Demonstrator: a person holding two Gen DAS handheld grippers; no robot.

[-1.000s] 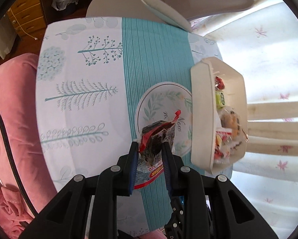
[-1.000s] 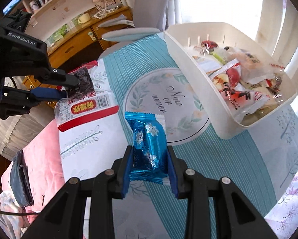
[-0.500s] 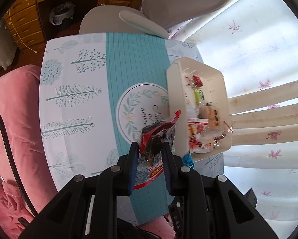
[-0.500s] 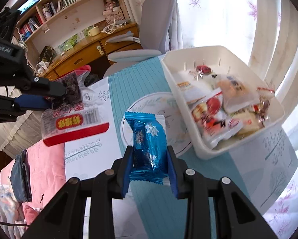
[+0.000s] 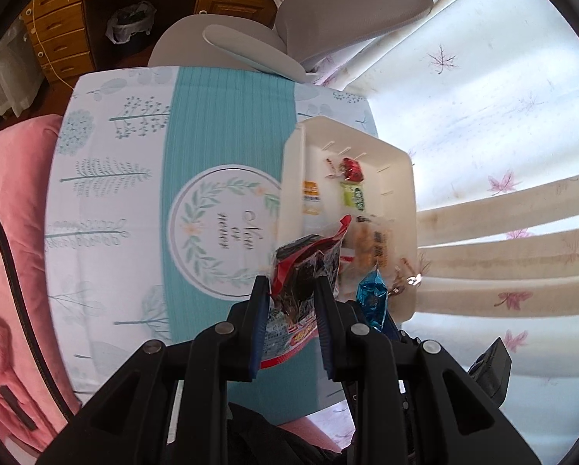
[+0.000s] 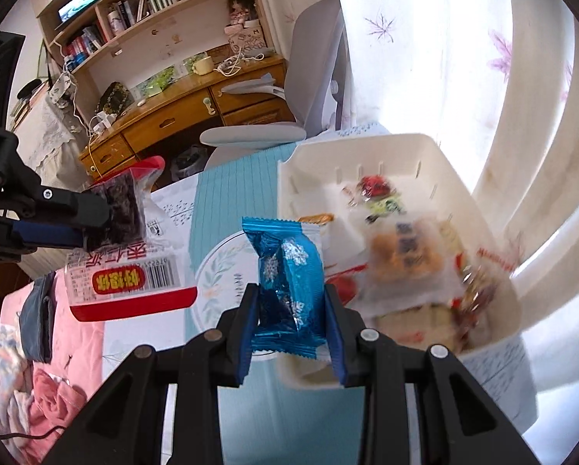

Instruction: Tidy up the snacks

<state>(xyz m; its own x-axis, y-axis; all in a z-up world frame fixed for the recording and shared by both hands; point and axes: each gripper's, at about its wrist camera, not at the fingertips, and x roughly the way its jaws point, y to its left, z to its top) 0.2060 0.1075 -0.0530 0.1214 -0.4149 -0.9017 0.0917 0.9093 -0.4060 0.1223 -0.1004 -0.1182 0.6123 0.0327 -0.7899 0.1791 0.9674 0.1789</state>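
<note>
My left gripper (image 5: 291,290) is shut on a clear red-edged snack packet (image 5: 306,271) with dark pieces inside, held high above the table beside the near end of the white bin (image 5: 289,178). The packet (image 6: 126,248) and the left gripper (image 6: 91,219) also show at the left of the right wrist view. My right gripper (image 6: 291,302) is shut on a shiny blue snack packet (image 6: 289,271), over the near left corner of the white bin (image 6: 483,209), which holds several wrapped snacks. The blue packet (image 5: 372,296) shows in the left wrist view too.
The table carries a white and teal leaf-print cloth (image 5: 111,178) with a round wreath print (image 5: 219,232). A grey office chair (image 5: 250,46) stands at the far end. A pink bed (image 5: 6,240) lies to the left. A curtain (image 5: 502,155) hangs on the right.
Both grippers have risen and moved toward the white bin with their packets. The bin now sits closer under the blue packet, and the table looks smaller from the left wrist.
</note>
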